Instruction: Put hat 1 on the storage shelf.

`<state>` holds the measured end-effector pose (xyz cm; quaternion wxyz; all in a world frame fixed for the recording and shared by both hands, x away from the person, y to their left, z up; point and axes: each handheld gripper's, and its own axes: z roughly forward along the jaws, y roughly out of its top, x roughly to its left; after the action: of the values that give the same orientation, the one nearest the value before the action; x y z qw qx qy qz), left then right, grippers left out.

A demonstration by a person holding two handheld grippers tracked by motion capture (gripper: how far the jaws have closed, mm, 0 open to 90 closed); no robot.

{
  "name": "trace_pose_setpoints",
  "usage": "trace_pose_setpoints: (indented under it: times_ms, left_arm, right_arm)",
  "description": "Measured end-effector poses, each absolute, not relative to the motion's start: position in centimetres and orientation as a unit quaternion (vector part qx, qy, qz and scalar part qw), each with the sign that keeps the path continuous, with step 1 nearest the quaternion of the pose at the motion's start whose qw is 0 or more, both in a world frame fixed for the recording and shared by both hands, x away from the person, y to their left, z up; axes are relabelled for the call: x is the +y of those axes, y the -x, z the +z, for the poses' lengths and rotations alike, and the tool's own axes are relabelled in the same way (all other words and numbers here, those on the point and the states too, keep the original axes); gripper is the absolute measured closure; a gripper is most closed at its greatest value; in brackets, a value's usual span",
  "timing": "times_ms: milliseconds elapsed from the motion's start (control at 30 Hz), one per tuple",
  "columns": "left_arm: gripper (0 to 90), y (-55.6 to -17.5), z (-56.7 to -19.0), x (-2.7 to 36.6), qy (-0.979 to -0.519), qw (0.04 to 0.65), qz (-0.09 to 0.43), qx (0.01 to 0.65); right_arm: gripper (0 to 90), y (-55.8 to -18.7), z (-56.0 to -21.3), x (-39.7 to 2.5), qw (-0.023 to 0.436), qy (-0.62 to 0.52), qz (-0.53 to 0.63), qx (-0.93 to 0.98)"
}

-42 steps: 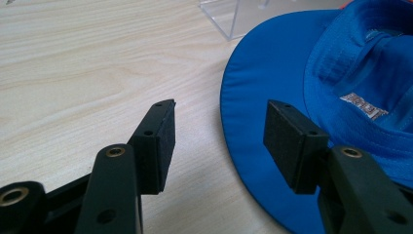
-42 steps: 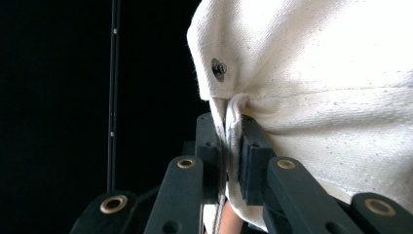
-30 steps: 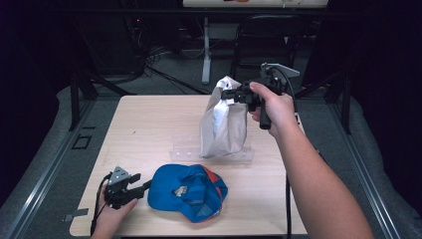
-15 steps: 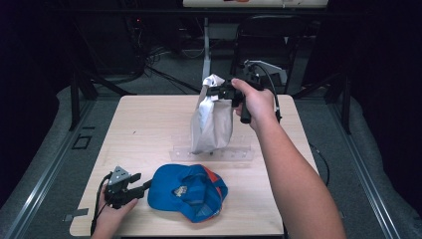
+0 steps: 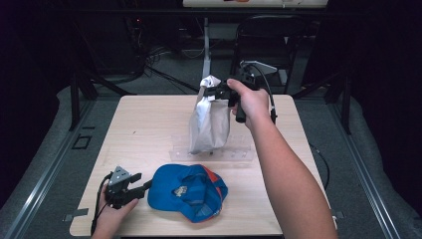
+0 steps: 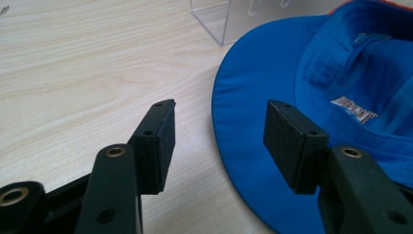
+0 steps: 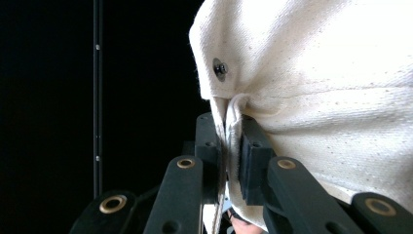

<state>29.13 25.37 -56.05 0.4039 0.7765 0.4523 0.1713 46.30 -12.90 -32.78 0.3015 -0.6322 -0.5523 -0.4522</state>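
Pinching the white cloth bag by its top fold, right tongs have carried it leftward over the clear acrylic stand | left tongs gape beside the blue cap | bag probably about to be lowered | pale wood desk, dark room.

I see a pale wooden table. On it lie a blue cap, upside down near my edge, and a clear plastic stand just beyond it, around the middle.
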Motion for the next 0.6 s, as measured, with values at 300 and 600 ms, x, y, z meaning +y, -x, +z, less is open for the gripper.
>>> trace_pose_setpoints:
  times_ms: [300, 600]
  left_arm:
    - [44.5, -28.5, -54.1, 23.5, -0.78, 0.422, 0.193, 0.419]
    - [44.3, -29.0, -52.5, 20.5, -0.795, 0.429, 0.196, 0.381]
  right_arm:
    - [81.5, -46.5, -33.8, -12.6, 0.308, 0.635, -0.448, -0.548]
    - [81.2, -46.4, -33.8, -12.4, 0.306, 0.633, -0.449, -0.55]
